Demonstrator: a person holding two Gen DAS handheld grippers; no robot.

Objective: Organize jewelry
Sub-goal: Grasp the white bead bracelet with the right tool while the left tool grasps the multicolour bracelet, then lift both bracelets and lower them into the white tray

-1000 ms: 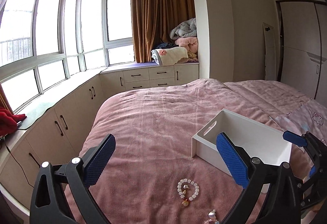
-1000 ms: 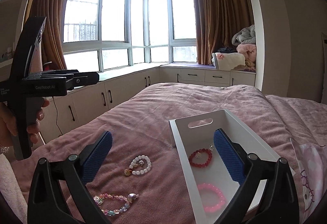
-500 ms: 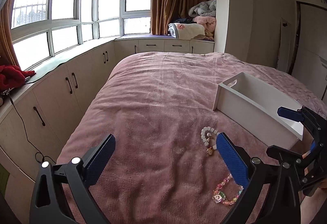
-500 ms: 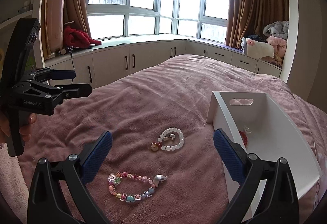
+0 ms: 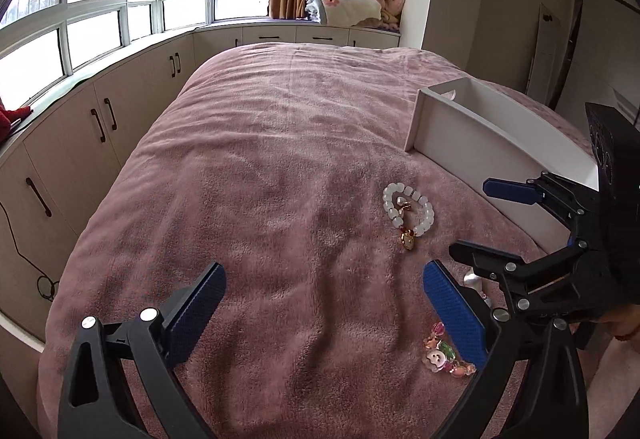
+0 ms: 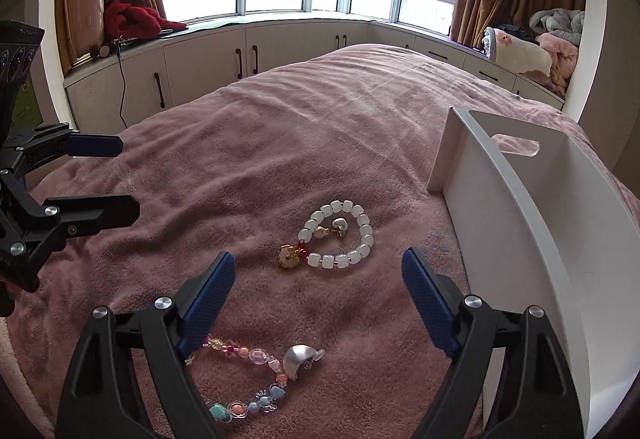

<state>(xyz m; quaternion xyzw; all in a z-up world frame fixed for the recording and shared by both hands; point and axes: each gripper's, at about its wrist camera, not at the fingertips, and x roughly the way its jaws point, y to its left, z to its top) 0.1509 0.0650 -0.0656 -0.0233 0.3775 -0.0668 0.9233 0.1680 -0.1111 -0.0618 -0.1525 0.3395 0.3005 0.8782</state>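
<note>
Two bracelets lie on the pink plush bedspread (image 6: 280, 143). Wide-open right gripper (image 6: 316, 299) hovers between white bead bracelet (image 6: 340, 235) and multicoloured charm bracelet (image 6: 256, 379). Left gripper (image 5: 320, 303) gapes empty

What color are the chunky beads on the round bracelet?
Milky white on the white bead bracelet, with a gold charm; clearest in the right wrist view.

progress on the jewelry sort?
Nothing visibly done: the white tray's inside is hidden in both views. In hand: nothing; left gripper and right gripper are open. Left: white bead bracelet and colorful charm bracelet lie on the pink blanket.
</note>
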